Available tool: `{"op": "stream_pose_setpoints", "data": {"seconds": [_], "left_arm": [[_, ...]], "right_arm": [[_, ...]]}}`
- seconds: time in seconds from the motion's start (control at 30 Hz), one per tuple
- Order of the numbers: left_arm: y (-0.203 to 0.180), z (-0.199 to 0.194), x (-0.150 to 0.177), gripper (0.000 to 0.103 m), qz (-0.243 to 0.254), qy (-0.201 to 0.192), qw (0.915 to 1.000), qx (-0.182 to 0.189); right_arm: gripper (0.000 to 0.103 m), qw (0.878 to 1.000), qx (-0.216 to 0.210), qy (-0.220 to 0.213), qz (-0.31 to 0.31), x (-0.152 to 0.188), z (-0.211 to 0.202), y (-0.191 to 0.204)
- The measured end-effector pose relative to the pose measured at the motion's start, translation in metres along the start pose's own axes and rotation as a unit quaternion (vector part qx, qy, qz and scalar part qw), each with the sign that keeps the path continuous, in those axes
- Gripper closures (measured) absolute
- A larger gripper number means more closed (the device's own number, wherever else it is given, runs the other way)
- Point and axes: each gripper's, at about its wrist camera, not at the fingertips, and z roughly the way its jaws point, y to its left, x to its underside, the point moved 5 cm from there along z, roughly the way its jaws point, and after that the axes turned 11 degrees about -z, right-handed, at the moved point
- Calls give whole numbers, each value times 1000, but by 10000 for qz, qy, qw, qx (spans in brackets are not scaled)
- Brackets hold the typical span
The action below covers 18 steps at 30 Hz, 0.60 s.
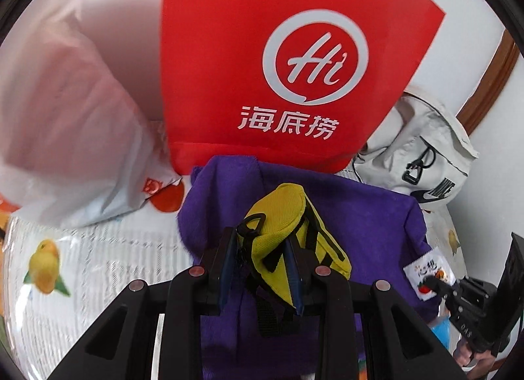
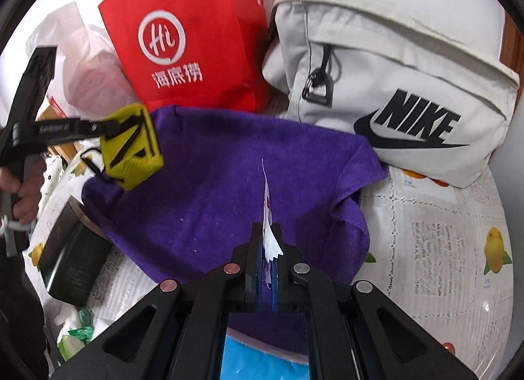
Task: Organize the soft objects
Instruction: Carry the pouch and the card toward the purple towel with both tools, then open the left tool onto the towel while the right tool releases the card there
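My left gripper is shut on a small yellow pouch with black straps, held above a purple towel. From the right wrist view that pouch hangs at the left over the towel, with the left gripper clamped on it. My right gripper is shut on a thin white sachet, seen edge-on above the towel. In the left wrist view the same sachet shows at the right, pinched in the right gripper.
A red paper bag stands behind the towel, a white plastic bag to its left, a white Nike backpack to its right. A dark box lies at the left. The fruit-printed tablecloth shows at right.
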Motion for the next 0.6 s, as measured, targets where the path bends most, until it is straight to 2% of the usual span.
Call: {"op": "stream_pose_setpoints", "data": {"seconds": [0.27,0.37,0.5,0.57,0.6], "left_arm": [[-2,33,-8,76,15,212,9997,-118],[-3,40,-8,76,8,279,9994,-184],[-3,47,-9,75,-30,365,9990,-258],[-4,48,-8,73,-22,385,9987,-342],[-3,47,-9,67,-21,395,9985,-385]], "right_arm": [[99,9997,-15,228,84,5,15,-10],[99,9995,-142,250,158,4,20,-11],[95,9994,-105,260,197,6,22,-15],[93,9993,-66,256,252,9,20,-19],[92,9992,-73,256,289,10,19,-21]]}}
